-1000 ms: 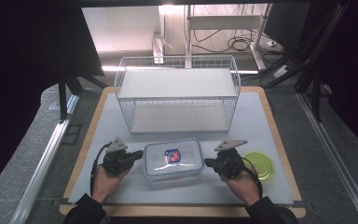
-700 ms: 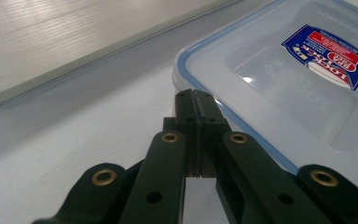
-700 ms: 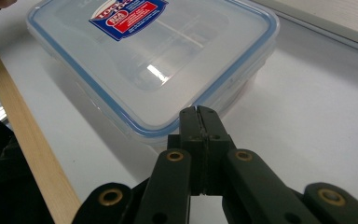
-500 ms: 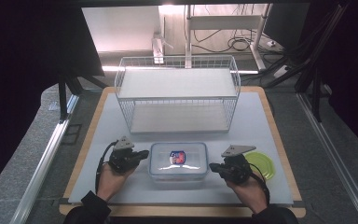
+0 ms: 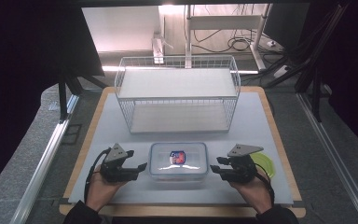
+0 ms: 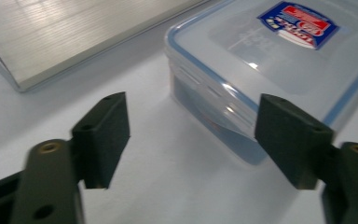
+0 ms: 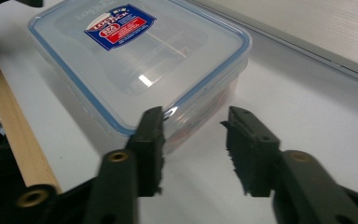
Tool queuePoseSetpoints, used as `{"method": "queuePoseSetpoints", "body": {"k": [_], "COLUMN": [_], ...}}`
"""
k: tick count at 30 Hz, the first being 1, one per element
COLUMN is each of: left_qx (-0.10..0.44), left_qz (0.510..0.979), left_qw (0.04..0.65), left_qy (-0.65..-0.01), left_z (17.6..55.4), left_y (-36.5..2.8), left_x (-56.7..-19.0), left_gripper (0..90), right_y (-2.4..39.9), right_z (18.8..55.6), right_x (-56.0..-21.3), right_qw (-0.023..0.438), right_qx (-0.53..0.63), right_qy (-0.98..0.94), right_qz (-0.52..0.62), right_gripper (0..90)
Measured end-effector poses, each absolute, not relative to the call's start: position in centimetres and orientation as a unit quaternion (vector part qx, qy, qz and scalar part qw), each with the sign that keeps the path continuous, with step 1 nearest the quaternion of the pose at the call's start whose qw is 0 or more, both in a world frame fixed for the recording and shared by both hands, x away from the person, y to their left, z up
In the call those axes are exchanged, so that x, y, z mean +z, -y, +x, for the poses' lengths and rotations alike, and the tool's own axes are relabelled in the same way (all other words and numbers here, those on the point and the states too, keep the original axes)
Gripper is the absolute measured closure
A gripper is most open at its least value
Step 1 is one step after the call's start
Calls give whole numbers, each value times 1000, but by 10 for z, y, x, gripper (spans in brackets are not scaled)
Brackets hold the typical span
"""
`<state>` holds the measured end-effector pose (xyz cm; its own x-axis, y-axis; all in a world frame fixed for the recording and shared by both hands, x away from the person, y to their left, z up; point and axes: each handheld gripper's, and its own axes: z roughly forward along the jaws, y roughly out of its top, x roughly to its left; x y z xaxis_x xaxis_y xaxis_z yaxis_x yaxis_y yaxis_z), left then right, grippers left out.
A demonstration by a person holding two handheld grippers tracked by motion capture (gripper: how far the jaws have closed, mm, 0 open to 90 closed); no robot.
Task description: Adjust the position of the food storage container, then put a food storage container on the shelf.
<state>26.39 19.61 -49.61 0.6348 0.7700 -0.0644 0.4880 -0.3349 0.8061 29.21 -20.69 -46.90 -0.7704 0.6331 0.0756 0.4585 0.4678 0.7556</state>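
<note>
I see the clear lidded box (image 5: 179, 161), blue-sealed with a red-and-blue label, lying flat at the mat's near middle, before the wire basket (image 5: 177, 95). My left gripper (image 5: 139, 167) and right gripper (image 5: 215, 165) flank it, jaws just spreading, nothing between them. From above a green lid (image 5: 264, 163) shows at right; my right gripper view shows the mat's wooden edge (image 7: 9, 121).

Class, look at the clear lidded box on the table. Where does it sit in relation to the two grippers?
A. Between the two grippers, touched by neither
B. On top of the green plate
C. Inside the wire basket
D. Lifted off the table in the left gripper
A: in the high view the box rests on the table between the left gripper and the right gripper, with a gap at each side.
</note>
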Motion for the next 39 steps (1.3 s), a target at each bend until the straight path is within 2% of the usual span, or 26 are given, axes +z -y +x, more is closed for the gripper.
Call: {"method": "queuePoseSetpoints", "body": {"k": [2, 4, 5, 11, 24, 27, 37, 39], "left_qx": [168, 174, 172, 175, 175, 183, 146, 102], "left_qz": [804, 807, 806, 806, 812, 814, 803, 801], "left_qw": [420, 411, 413, 414, 410, 401, 428, 442], "left_qy": [-387, -386, -388, -385, -376, -378, -388, -391], "left_z": [259, 255, 253, 248, 255, 255, 270, 279], "left_y": [-196, -196, -197, -205, -211, -210, -205, -200], "left_x": [-496, -497, -498, -506, -519, -516, -499, -501], "left_gripper": [170, 133, 100, 31, 1, 30, 32, 18], "right_y": [207, 207, 207, 203, 200, 200, 191, 189], "right_z": [292, 293, 294, 295, 298, 300, 309, 314], "right_x": [-470, -471, -473, -478, -485, -484, -476, -476], "right_qw": [108, 109, 108, 97, 84, 73, 61, 45], "right_qx": [406, 410, 414, 415, 405, 413, 413, 408], "right_qy": [-850, -848, -847, -853, -860, -856, -854, -856], "right_qz": [319, 317, 315, 303, 300, 302, 311, 314], "right_gripper": [471, 410, 349, 223, 120, 98, 84, 47]}}
